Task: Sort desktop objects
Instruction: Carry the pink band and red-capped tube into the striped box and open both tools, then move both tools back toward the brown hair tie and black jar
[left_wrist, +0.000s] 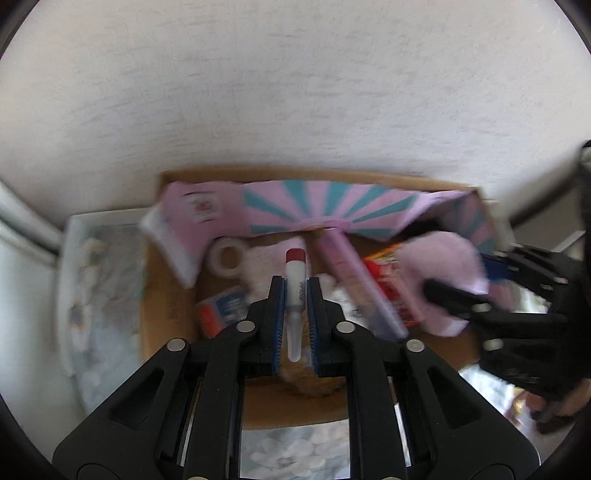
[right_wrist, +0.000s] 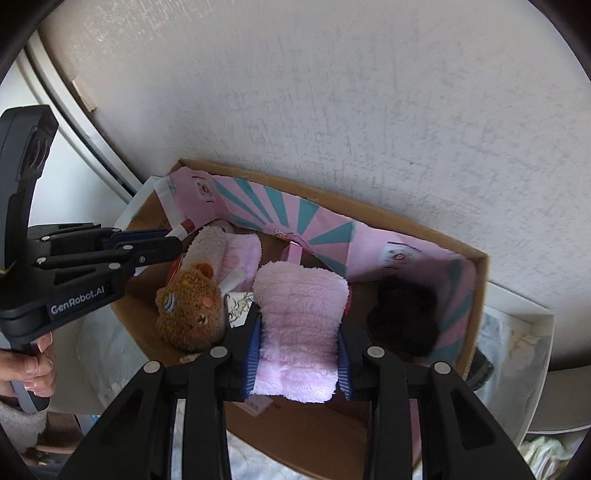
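Observation:
My left gripper (left_wrist: 295, 282) hangs over an open cardboard box (left_wrist: 166, 295), its blue pads against a white tube with a red cap (left_wrist: 295, 269). The tube points forward between the jaws. My right gripper (right_wrist: 299, 317) is over the same box (right_wrist: 476, 295) and is shut on a pink fluffy cloth (right_wrist: 301, 291) that fills the gap between its pads. In the left wrist view the right gripper (left_wrist: 456, 273) and the cloth (left_wrist: 443, 258) show at the right. In the right wrist view the left gripper (right_wrist: 173, 240) with the tube's red cap (right_wrist: 186, 224) shows at the left.
The box is lined with pink and teal paper (right_wrist: 280, 210). It holds a brown plush bear (right_wrist: 188, 314), a dark fluffy thing (right_wrist: 402, 321), a tape roll (left_wrist: 227, 258), a red packet (left_wrist: 391, 288) and a blue-orange pack (left_wrist: 221, 310). A person's hand (right_wrist: 33, 365) grips the left handle. A wall rises behind.

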